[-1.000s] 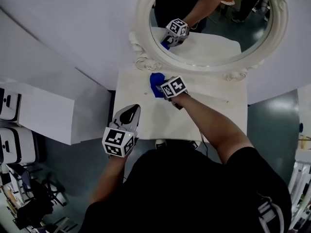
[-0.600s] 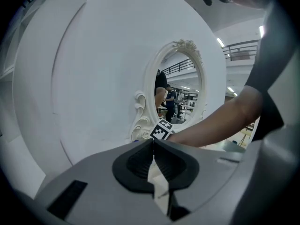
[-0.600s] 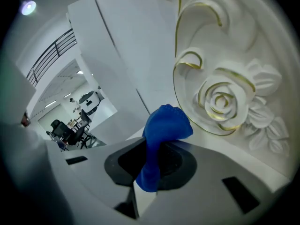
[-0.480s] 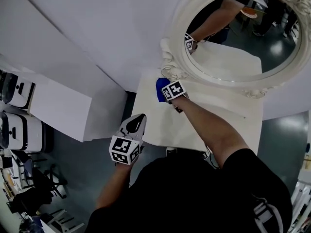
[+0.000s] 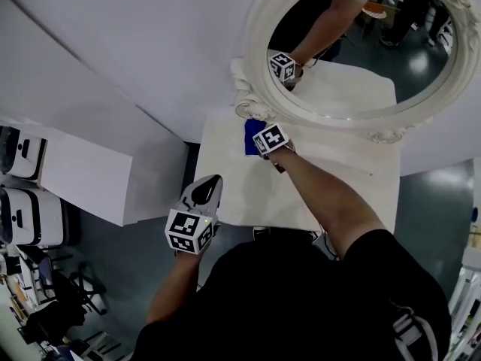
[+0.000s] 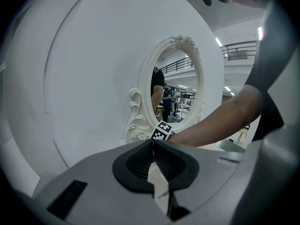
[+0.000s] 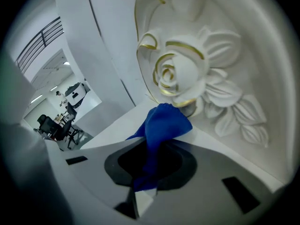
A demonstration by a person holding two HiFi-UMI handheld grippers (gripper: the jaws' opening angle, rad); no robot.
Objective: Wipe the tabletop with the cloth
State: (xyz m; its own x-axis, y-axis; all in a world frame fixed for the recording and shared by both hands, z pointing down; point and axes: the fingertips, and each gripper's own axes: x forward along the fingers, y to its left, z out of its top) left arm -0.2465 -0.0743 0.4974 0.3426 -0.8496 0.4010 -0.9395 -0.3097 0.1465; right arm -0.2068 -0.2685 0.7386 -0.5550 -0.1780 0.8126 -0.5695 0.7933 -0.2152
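A blue cloth [image 5: 252, 136] [image 7: 161, 125] is pinched in my right gripper [image 5: 264, 143] [image 7: 149, 172], which is shut on it. It rests at the far left corner of the cream tabletop [image 5: 301, 179], right by the carved rose [image 7: 180, 76] at the foot of the mirror frame [image 5: 252, 89]. My left gripper [image 5: 204, 192] [image 6: 153, 165] hangs off the table's left front corner, jaws shut with nothing between them. In the left gripper view the right gripper's marker cube [image 6: 161, 131] and the forearm [image 6: 220, 123] show ahead.
An oval mirror [image 5: 353, 43] in an ornate white frame stands along the table's back edge against a white wall [image 5: 135, 59]. White cabinets [image 5: 83, 179] sit to the left. Dark floor [image 5: 428, 209] lies to the right of the table.
The right gripper has slid the cloth a little toward the back left corner by the frame. The view itself has shifted. The left gripper has stayed by the front left corner.
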